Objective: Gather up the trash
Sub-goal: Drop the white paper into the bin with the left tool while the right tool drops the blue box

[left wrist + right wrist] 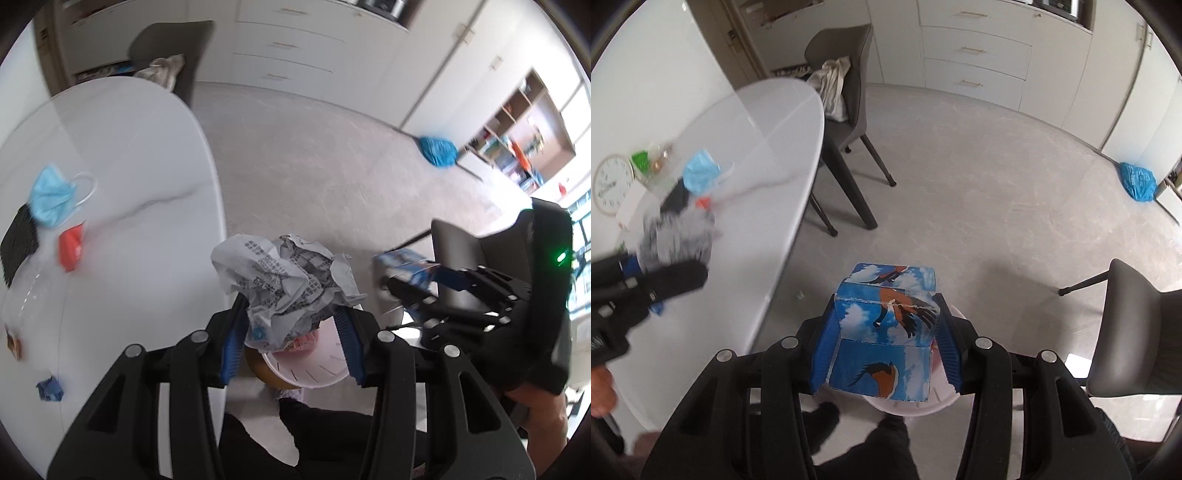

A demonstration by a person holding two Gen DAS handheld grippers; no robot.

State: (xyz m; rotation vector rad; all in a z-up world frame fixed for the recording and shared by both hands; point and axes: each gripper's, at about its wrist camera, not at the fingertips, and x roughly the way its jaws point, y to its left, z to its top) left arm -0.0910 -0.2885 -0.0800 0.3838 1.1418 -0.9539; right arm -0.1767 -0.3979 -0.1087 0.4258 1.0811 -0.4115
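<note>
Above the bin point(314, 373), both fingers grip trash.

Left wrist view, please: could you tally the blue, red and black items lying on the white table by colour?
Blue: 2 (face mask, small crumpled scrap)
Red: 1 (wrapper)
Black: 1 (flat textured pad)
Total: 4
</note>
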